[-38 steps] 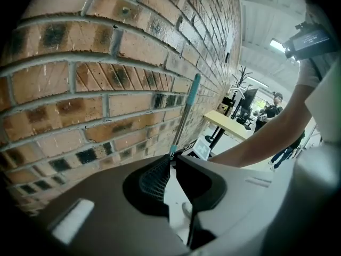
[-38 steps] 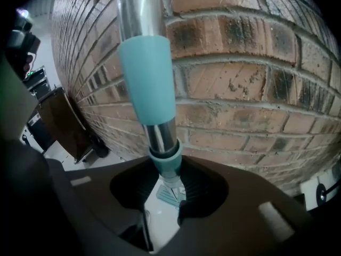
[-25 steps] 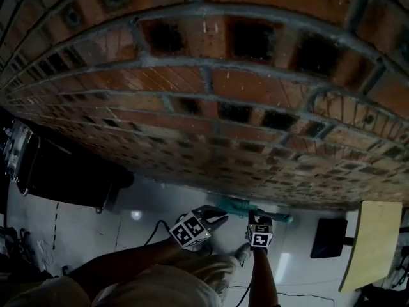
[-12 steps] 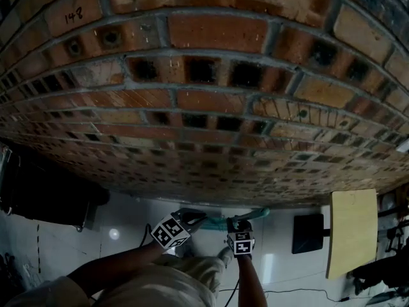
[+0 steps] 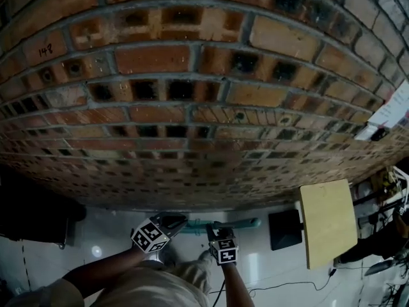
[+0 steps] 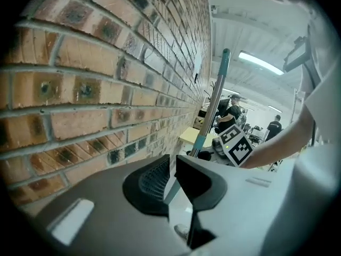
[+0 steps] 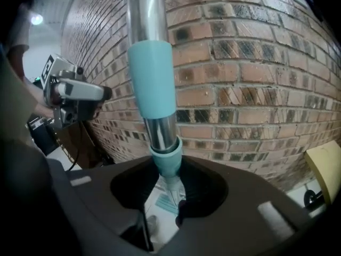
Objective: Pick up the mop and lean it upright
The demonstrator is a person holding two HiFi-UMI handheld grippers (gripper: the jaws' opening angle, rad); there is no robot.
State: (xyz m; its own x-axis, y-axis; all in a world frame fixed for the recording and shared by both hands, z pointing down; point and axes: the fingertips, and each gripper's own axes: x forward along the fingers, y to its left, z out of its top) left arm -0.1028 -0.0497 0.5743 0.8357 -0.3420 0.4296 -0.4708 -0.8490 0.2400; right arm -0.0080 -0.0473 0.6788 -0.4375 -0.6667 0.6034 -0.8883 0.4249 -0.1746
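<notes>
The mop's handle [image 7: 152, 79], a silver pole with teal sleeves, stands steeply in front of the brick wall [image 5: 192, 75]. My right gripper [image 7: 162, 167] is shut on it just below a teal collar, and the teal mop head [image 7: 166, 200] shows on the floor beneath the jaws. My left gripper [image 6: 173, 167] is shut on the same pole [image 6: 213, 100], which rises past the right gripper's marker cube [image 6: 235, 145] to its teal tip. In the head view the left gripper [image 5: 176, 221] and right gripper [image 5: 217, 230] sit low, side by side, along the teal handle [image 5: 239, 224].
A yellow board [image 5: 329, 222] and a black box [image 5: 284, 229] stand to the right near the wall's foot. A dark case [image 5: 35, 216] lies at the left. A cable [image 5: 275, 286] runs over the pale floor. People [image 6: 274, 127] are far back in the room.
Both grippers have risen with the mop handle, staying closed on it. The head view has tilted up the wall, so the grippers now sit lower and further left in it.
</notes>
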